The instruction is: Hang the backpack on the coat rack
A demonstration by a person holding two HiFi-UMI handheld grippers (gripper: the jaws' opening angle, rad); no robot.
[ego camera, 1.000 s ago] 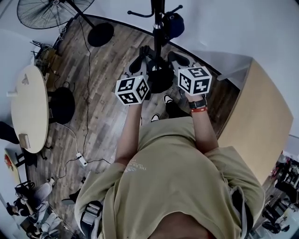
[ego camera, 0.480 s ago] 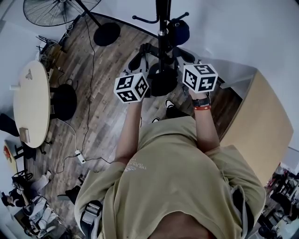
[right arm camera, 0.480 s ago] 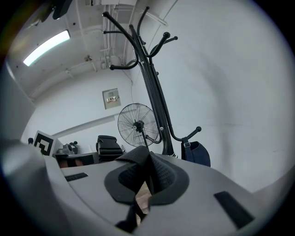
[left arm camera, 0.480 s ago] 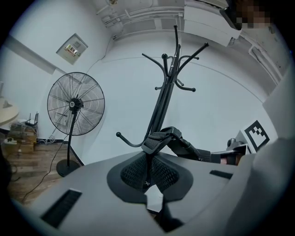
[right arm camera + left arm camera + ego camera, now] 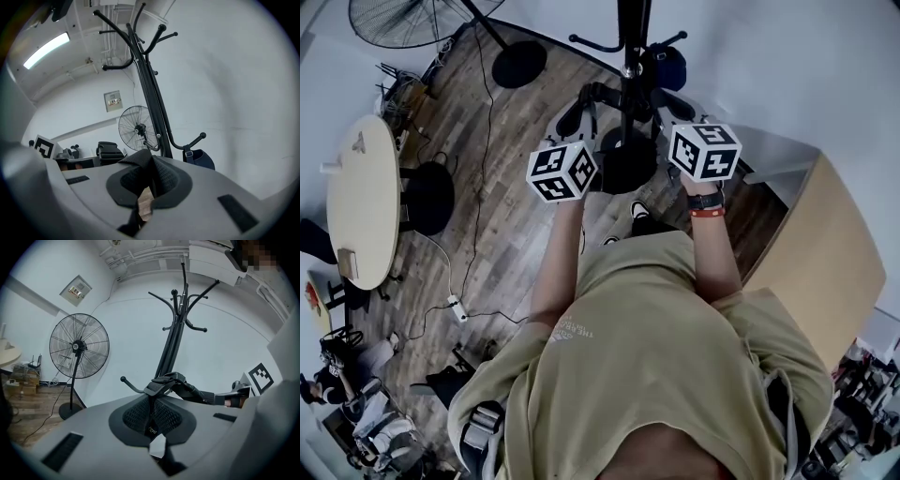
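Observation:
The black backpack [image 5: 625, 161] hangs between my two grippers, close in front of the black coat rack pole [image 5: 630, 42]. My left gripper [image 5: 578, 114] is shut on a padded mesh strap [image 5: 151, 414]; in the left gripper view the left gripper [image 5: 154, 430] pinches it below the rack's hooks [image 5: 180, 310]. My right gripper [image 5: 668, 105] is shut on the other mesh strap [image 5: 149, 176]; in the right gripper view the right gripper [image 5: 145, 190] sits just short of the rack pole [image 5: 151, 101]. The bag's body is mostly hidden by the marker cubes.
A dark blue bag [image 5: 665, 66] hangs on a low hook of the rack [image 5: 202, 159]. A standing fan [image 5: 417, 19] is at the back left, with cables on the wood floor. A round pale table [image 5: 361, 211] stands left, a wooden cabinet [image 5: 820, 253] right.
Both grippers have risen and moved toward the rack pole with the backpack held between them. The rack's hooks now sit nearer above the grippers.

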